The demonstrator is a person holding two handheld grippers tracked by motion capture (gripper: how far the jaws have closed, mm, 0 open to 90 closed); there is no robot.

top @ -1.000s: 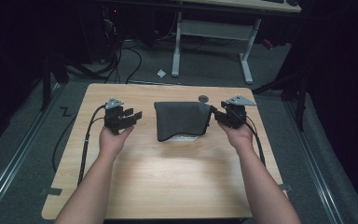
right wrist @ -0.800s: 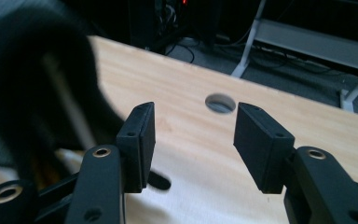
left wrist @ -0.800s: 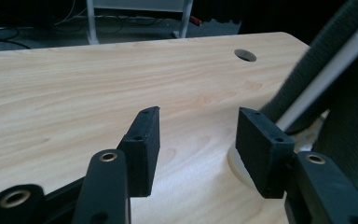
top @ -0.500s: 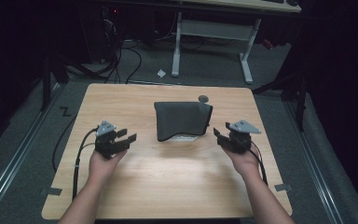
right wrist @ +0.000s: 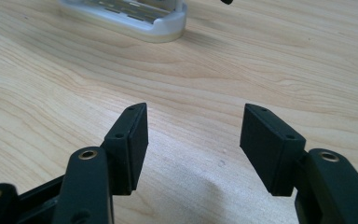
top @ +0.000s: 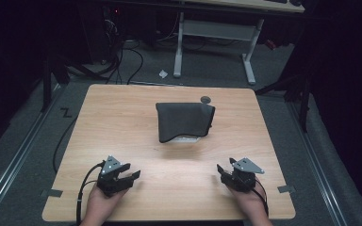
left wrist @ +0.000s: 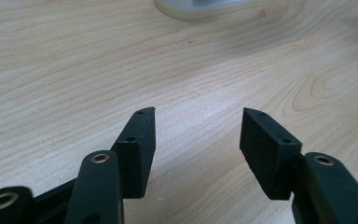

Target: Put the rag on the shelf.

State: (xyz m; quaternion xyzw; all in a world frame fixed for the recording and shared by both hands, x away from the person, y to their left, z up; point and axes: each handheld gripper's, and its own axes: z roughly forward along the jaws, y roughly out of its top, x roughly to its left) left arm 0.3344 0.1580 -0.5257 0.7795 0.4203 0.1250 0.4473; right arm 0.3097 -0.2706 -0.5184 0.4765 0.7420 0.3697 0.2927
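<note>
Fingers (left wrist: 137,149) of left gripper (top: 122,176) spread wide, empty; right gripper (top: 230,175) likewise, both on wooden table (top: 122,122) near dark folded cloth (top: 185,120).

No readable text, label, brand or number anywhere, a black Z-shaped mark on the floor (top: 66,112) just off the surface's far left corner, too unclear to call a letter or a sign, nothing legible on the jaws in either gripper view
</note>
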